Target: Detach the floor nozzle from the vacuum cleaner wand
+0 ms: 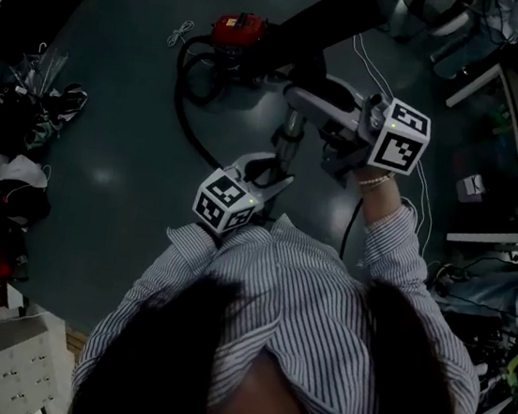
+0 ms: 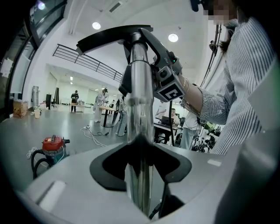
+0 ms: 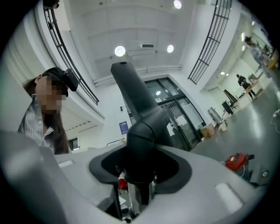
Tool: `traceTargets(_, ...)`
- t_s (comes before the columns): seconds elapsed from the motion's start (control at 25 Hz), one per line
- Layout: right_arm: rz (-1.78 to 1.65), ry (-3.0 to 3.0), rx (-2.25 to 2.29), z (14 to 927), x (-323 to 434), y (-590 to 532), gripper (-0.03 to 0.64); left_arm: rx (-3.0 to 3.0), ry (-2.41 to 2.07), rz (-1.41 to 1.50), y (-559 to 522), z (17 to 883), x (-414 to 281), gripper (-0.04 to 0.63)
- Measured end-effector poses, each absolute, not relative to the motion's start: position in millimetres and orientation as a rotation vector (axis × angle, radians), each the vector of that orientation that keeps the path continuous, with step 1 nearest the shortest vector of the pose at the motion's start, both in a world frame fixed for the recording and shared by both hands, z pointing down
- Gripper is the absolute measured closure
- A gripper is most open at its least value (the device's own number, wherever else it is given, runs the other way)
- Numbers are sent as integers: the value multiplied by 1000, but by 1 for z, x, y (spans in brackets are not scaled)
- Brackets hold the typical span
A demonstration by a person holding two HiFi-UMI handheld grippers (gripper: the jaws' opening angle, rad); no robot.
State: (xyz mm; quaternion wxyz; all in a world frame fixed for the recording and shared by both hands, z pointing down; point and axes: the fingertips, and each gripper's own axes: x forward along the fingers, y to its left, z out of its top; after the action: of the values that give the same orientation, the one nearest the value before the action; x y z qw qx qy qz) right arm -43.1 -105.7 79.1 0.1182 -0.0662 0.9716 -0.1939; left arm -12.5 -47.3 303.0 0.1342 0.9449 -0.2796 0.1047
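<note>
Left claw (image 2: 140, 151): clamped on the chrome wand (image 2: 141, 100). I see a dark pad pressed to each side of the tube.
Right claw (image 3: 139, 165): closed round the black neck (image 3: 143, 138) of the floor nozzle (image 3: 131, 89). The neck fills the gap between the pads.
Claws together: in the head view the left claw (image 1: 278, 168) grips the wand (image 1: 292, 132) lower down, nearer the person's chest. The right claw (image 1: 302, 98) grips just above it, at the joint.
Wand and nozzle: in the left gripper view the tube's top end runs into the black neck, so I read the two as joined.
Nozzle pose: held up in the air, with its long black head (image 1: 331, 17) pointing away from the person.
Vacuum cleaner (image 1: 237, 30): a red canister standing on the grey floor (image 1: 108, 134) beyond the claws. Its black hose (image 1: 188, 112) loops across the floor toward the wand.
Person: striped shirt (image 1: 303, 302), and a bead bracelet (image 1: 374, 180) on the right wrist.
Surroundings: a heap of clutter (image 1: 24, 123) lies at the left edge. In the left gripper view a few people (image 2: 100, 103) stand far off in the hall.
</note>
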Motion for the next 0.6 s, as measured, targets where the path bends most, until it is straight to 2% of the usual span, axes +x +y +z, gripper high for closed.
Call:
traceTargets(0.16,-529,2858,-188,76,-44,-104,437,2750,-793,284,-46,301,-12,416)
traceTargets(0.4,-298,3034,-243,73,-51,-99,437,2751,-783,270,-47,298,-13,416)
traceTargets(0.6,-392,3005,-130,70,-51,-96,437,2772,-763,228,-43,295,-15,416)
